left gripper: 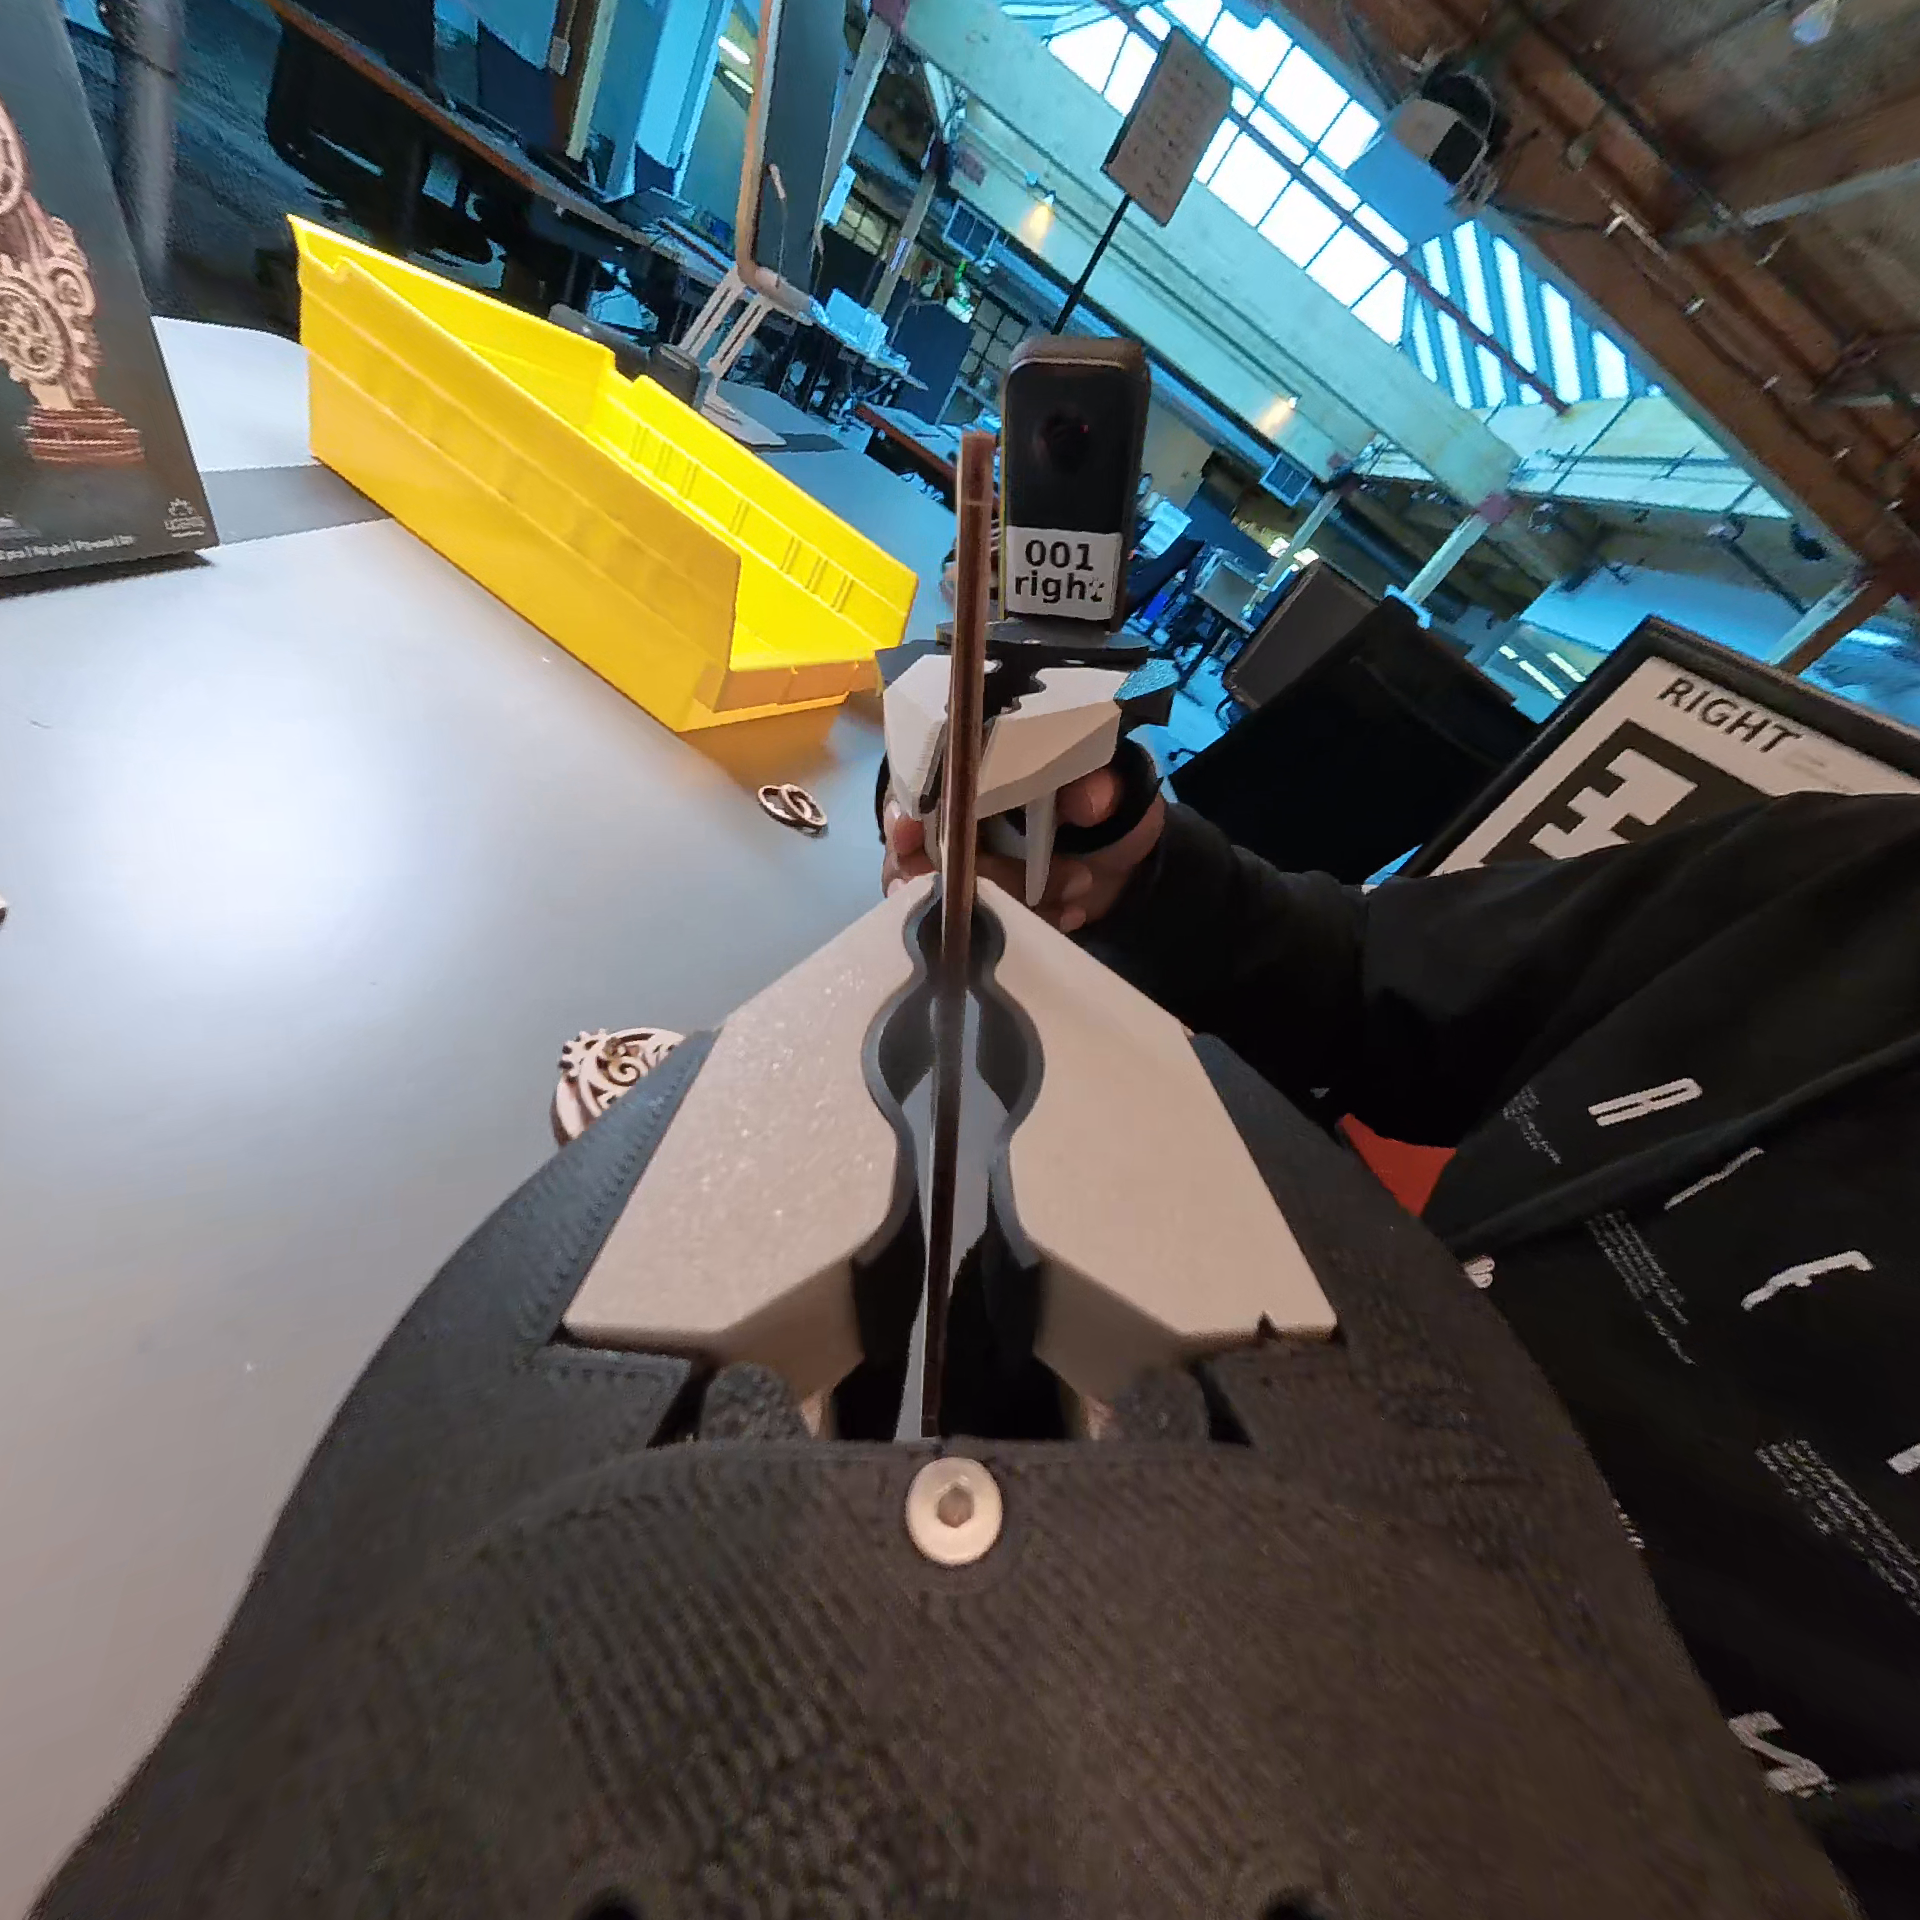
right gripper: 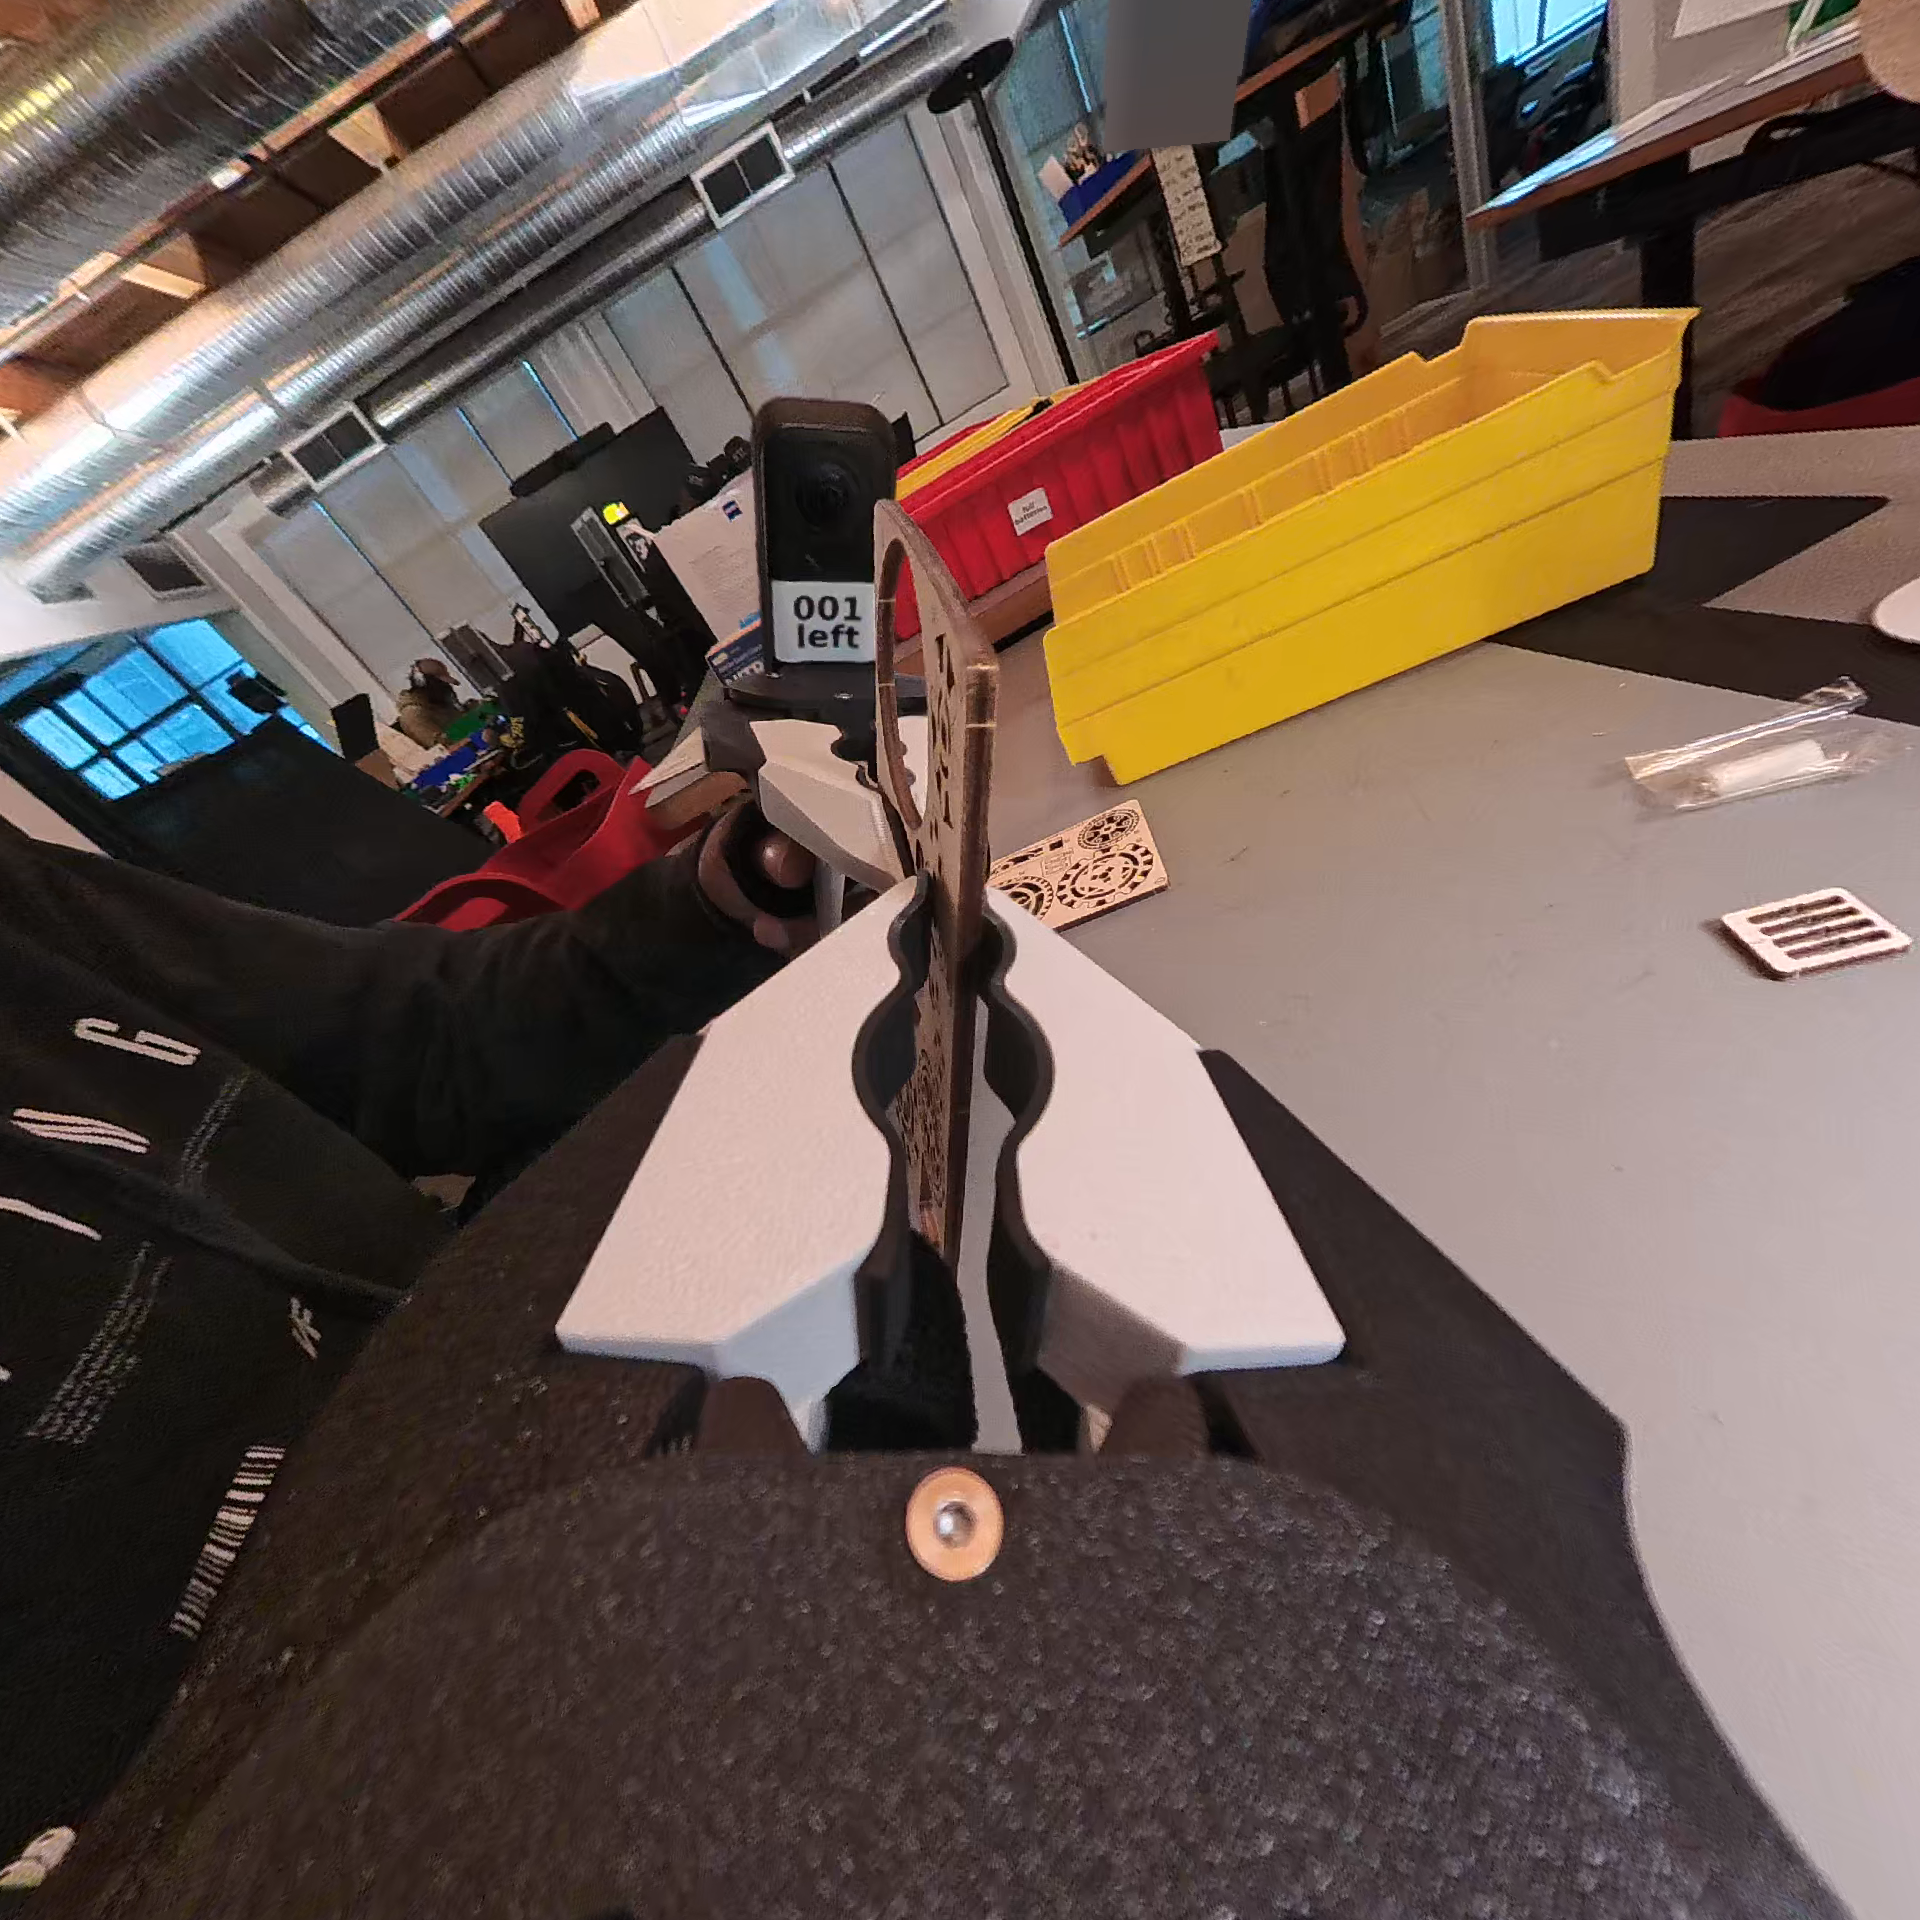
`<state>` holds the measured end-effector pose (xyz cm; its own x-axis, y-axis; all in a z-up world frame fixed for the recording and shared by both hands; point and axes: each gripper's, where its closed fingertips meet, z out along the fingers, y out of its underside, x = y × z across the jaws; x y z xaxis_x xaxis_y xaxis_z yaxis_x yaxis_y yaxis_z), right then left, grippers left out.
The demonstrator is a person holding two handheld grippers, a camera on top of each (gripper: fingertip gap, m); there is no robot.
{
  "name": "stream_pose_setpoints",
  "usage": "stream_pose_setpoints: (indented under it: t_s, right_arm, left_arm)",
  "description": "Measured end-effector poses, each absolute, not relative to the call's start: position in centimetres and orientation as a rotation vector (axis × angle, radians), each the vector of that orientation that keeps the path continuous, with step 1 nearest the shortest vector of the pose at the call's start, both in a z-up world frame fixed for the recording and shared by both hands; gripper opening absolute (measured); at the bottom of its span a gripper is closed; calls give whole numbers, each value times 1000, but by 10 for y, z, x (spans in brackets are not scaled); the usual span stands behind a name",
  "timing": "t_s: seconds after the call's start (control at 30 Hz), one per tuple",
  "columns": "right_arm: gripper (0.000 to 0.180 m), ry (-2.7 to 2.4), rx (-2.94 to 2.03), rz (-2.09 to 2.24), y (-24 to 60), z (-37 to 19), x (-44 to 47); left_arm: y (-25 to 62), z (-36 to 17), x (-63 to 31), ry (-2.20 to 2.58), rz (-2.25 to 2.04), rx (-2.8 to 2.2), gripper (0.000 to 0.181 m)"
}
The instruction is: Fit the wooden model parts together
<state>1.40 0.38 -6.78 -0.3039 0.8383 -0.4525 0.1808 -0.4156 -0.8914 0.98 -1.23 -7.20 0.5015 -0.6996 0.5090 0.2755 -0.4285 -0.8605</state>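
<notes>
Both grippers apparently clamp one wooden sheet point(right gripper: 940, 790).

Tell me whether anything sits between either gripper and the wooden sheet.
Nothing visible does. The left gripper and the right gripper are both already shut on the wooden sheet, one at each end, holding it edge-up above the grey table. The yellow bin stands well off to the side.
</notes>
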Motion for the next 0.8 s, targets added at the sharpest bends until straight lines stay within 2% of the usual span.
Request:
stream_pose_setpoints:
  t_s: [0.3,0.47,0.67,0.8]
  right_arm:
    - [3,-1284,-1469,1776,4,-67,15]
    - [3,-1284,-1498,1627,15,-75,13]
    - [3,-1282,-1422,1694,4,-56,16]
    - [14,-1260,-1434,1704,9,-60,18]
  left_arm:
    - [-13,-70,11,324,-1223,-1665,0]
    - [-12,-73,16,316,-1231,-1672,0]
    - [-13,-61,12,304,-1242,-1608,0]
    - [-7,-62,3,215,-1259,-1577,0]
